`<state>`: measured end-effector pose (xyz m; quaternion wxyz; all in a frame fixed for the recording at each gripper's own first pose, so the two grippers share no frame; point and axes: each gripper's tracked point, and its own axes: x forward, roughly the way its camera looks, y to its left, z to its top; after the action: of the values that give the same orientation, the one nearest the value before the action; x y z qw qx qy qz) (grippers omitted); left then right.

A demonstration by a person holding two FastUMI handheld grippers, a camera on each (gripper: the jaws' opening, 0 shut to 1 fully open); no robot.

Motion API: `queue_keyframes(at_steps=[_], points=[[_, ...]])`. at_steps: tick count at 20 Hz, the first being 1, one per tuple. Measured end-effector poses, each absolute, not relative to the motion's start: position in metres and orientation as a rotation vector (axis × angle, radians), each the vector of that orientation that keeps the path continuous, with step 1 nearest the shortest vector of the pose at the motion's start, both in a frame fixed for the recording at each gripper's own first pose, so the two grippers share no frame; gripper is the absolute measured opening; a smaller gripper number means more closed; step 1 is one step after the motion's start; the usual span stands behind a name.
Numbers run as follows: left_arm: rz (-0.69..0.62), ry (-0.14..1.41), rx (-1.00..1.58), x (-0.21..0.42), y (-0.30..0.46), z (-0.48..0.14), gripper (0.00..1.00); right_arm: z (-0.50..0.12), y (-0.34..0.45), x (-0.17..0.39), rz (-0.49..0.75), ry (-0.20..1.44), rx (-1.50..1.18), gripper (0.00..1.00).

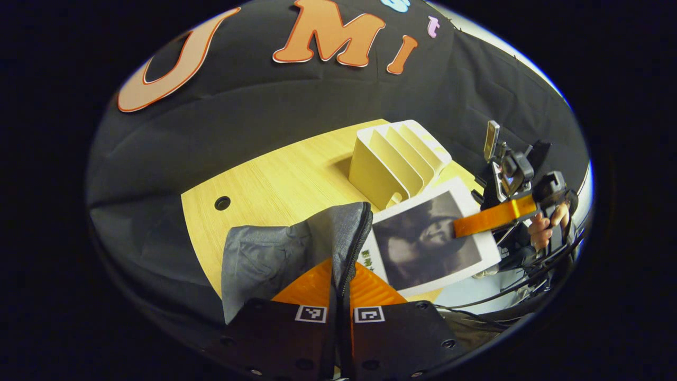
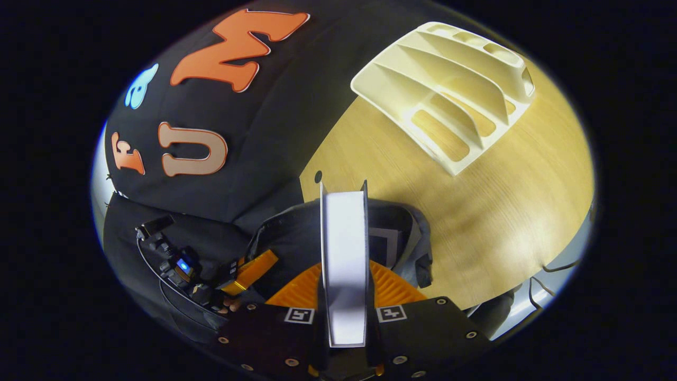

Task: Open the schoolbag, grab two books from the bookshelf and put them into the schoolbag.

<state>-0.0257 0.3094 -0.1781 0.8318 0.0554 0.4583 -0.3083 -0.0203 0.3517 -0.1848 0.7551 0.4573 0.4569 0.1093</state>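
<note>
Between right tongs [image 2: 344,296]: book [image 2: 344,254], edge-on.

A light wood-grain tabletop [image 1: 275,180] is seen, with a rounded edge and a small round hole [image 1: 222,202] set near its far corner. Behind it, the booth's black cloth wall [image 1: 275,111] is hung, creased in long folds. Thin black cables [image 1: 534,288] are draped past the tabletop's near edge. In the right gripper view the same tabletop [image 2: 508,211] is lit by a bright glare.

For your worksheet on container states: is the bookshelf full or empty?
Empty: the bookshelf slots show only bare dividers, with table visible through them.
</note>
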Motion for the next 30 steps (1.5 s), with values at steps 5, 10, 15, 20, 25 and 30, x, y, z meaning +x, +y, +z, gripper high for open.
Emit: queue_keyframes(at_steps=[5,10,15,20,25,30], points=[[-0.654,0.954,0.098,-0.026,0.306,-0.171,0.05,-0.200,0.383,-0.011,0.266,0.989,1.069,0.28],[-0.671,0.931,0.072,-0.027,0.300,-0.169,0.05,-0.224,0.403,-0.003,0.261,0.975,1.102,0.28],[-0.698,0.908,0.044,-0.033,0.289,-0.165,0.05,-0.239,0.431,0.010,0.265,0.949,1.121,0.28],[-0.708,0.898,0.004,-0.039,0.282,-0.161,0.05,-0.253,0.462,0.024,0.277,0.930,1.138,0.28],[-0.717,0.905,-0.015,-0.044,0.276,-0.162,0.05,-0.263,0.476,0.028,0.276,0.922,1.170,0.28],[-0.704,0.897,-0.017,-0.042,0.278,-0.166,0.05,-0.272,0.479,0.025,0.254,0.977,1.082,0.36]])
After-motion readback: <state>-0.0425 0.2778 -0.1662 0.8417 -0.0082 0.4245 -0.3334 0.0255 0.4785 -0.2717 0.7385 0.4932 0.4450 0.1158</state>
